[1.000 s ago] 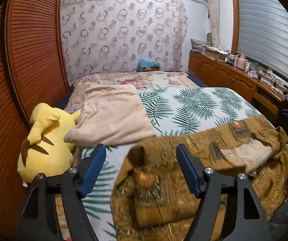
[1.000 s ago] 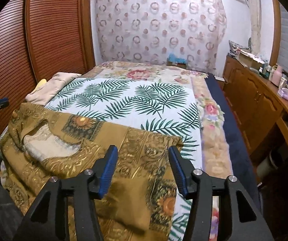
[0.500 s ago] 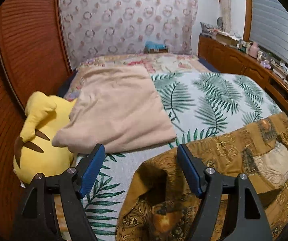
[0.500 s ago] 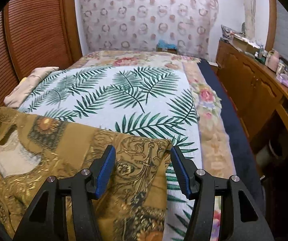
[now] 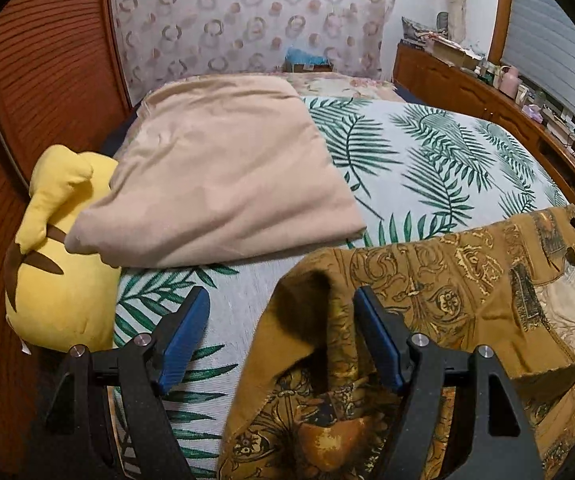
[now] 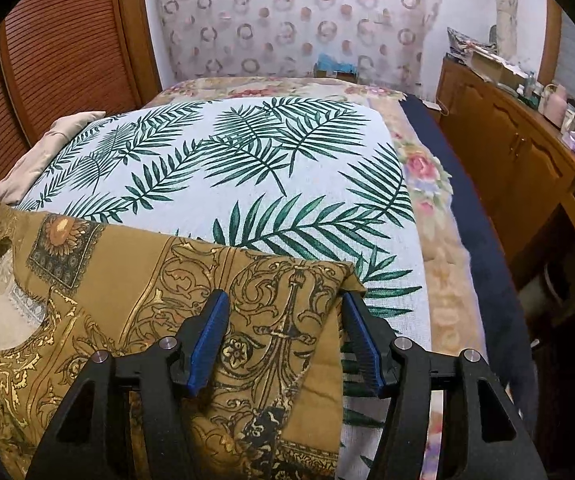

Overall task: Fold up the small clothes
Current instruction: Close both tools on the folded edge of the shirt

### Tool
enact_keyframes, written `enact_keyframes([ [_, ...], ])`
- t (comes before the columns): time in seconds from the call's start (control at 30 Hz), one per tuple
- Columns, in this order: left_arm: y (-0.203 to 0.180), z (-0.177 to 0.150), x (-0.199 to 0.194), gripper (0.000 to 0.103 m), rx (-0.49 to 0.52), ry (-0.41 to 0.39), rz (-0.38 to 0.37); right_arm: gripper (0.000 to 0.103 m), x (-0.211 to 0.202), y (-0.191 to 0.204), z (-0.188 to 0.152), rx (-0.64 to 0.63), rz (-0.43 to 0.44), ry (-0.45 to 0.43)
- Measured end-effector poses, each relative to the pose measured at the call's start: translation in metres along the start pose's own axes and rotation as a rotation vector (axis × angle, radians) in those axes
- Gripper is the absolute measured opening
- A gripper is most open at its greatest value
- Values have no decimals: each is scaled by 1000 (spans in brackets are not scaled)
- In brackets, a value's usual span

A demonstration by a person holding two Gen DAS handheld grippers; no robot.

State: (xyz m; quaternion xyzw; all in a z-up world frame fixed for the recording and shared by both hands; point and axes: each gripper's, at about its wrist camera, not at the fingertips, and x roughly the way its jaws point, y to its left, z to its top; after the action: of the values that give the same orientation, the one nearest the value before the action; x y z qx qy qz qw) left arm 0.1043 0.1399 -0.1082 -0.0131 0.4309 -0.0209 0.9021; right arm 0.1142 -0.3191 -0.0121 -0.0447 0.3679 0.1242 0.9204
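– On the bed, what is lying in front of your grippers?

– A brown patterned garment (image 5: 427,280) is lying spread across the near end of the palm-leaf bedspread (image 5: 427,152), and it is reaching from one gripper to the other. Beyond it, a folded beige blanket (image 5: 223,176) is resting on the bedspread, with its near corner overlapping a yellow plush toy (image 5: 59,300) at the bed's edge.

– Is anything sitting in a container?

– A small box (image 5: 307,65) is standing at the far end of the bed with something blue (image 5: 303,55) lying on top; you cannot tell what is inside. Bottles and a pink jug (image 6: 555,100) are crowding the top of the wooden cabinet (image 6: 499,140) along the wall.

– How are you holding your hands?

– You are pointing both grippers forward and steeply down at the bed. Your left gripper (image 5: 281,308) is standing wide and released: a raised corner of the garment is sitting between its fingers, just beside the right-hand pad (image 5: 375,340), while the other pad is hovering over bare bedspread. Your right gripper (image 6: 283,308) is also unclenched, straddling the garment's opposite corner. One pad (image 6: 209,340) is sitting over the cloth, the other is standing at the cloth's edge, and neither is squeezing the fabric.
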Motion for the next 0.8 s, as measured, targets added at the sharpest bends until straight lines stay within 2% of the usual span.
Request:
enact_keyframes([
  [0.1, 0, -1, 3, 77, -1, 4, -2, 65, 2, -1, 0, -4, -6, -3],
  [0.17, 0, -2, 4, 78, 5, 0, 2, 74, 6, -3, -1, 1, -17, 0],
  [0.2, -1, -2, 4, 78, 6, 0, 2, 75, 6, -5, -1, 12, -14, 2],
  [0.5, -3, 0, 6, 78, 22, 6, -14, 75, 6, -6, -2, -5, 1, 2],
  [0.53, -3, 0, 6, 74, 27, 7, -14, 74, 7, -6, -2, -11, 7, 2],
  [0.6, -6, 1, 5, 65, 38, 3, -29, 71, 7, -5, -2, -22, 16, 0],
  [0.67, -10, 1, 4, 51, 51, 4, -51, 61, 6, -3, -2, -33, 29, -1],
  [0.7, -11, 1, 4, 48, 57, 4, -56, 58, 5, -2, -3, -38, 36, -1],
  [0.77, -14, 2, 3, 35, 66, 3, -68, 40, 3, 1, -4, -50, 58, -2],
  [0.8, -15, 2, 2, 30, 67, 3, -78, 34, 2, 3, -4, -57, 74, -2],
])
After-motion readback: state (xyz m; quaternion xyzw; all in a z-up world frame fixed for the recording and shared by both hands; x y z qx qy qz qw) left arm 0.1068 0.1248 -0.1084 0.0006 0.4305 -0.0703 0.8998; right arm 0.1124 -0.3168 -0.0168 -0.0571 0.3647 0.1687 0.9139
